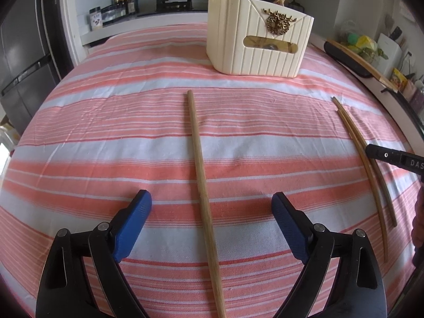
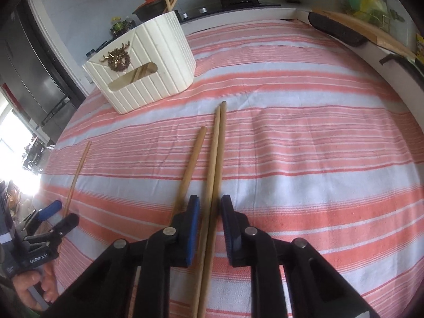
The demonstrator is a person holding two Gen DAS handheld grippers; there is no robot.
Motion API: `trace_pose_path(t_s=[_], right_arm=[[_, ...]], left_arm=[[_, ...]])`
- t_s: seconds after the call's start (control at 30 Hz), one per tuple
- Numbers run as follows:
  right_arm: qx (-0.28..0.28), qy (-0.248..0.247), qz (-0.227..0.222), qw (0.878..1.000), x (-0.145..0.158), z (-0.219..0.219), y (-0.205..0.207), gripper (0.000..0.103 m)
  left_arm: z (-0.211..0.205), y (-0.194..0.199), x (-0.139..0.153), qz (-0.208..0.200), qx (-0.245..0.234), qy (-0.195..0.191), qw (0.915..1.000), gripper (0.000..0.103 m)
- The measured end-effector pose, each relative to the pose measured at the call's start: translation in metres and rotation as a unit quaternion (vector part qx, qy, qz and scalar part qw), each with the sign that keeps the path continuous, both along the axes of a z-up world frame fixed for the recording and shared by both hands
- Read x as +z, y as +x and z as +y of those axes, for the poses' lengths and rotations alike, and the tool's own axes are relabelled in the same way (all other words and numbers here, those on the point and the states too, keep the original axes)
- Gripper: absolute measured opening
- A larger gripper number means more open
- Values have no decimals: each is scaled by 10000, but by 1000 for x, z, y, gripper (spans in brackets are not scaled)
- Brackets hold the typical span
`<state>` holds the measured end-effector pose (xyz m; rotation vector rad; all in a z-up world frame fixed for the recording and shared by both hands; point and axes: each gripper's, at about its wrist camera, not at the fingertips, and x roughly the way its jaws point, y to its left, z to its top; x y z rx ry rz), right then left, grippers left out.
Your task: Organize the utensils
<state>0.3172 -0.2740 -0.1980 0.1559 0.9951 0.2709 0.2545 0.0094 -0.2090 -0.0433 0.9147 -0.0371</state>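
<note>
Now the right tool (image 2: pixel 209 209) is narrowed around a pair of chopsticks (image 2: pixel 216 159), pads seemingly not yet pressing, a third stick (image 2: pixel 190 164) just outside at ten o'clock. The left tool (image 1: pixel 212 212) hangs spread wide over a single chopstick (image 1: pixel 201 172). Four loose sticks in all lie on the striped counter (image 2: pixel 318 159); next comes clamping, lifting and carrying to the cream holder (image 2: pixel 148 63) at eleven o'clock.

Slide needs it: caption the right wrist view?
Right gripper closing around two chopsticks on striped cloth, cream holder beyond.
</note>
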Motion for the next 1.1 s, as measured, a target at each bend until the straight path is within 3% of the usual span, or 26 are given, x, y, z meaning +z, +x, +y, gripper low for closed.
trace_pose_path(t_s=[0.1,0.27,0.33,0.9,1.0,1.03,1.1], right_arm=[[70,-197,-80,9997,0,5,-1,16],[332,-1258,-442,9905,1,31,-13,17],[341,-1398,-525,9882,0,35,-16,18],[380,-1504,-613,9860,2,36,-20,17],[251,-1160,-629,9909,8,25,-21,9],[156,-937,-629,9935,12,17,-20,0],[-62,-538,-594,9968,19,-4,-19,0]], left_arm=[[0,0,0,3,-4,7,10000,93],[-2,0,-1,18,-10,74,10000,93],[-2,0,-1,22,-11,99,9999,93],[-2,1,-2,28,-11,115,9999,94],[-2,0,-2,26,-11,111,9999,94],[-2,0,-1,26,-11,109,9999,94],[-2,0,-2,24,-10,103,9999,94]])
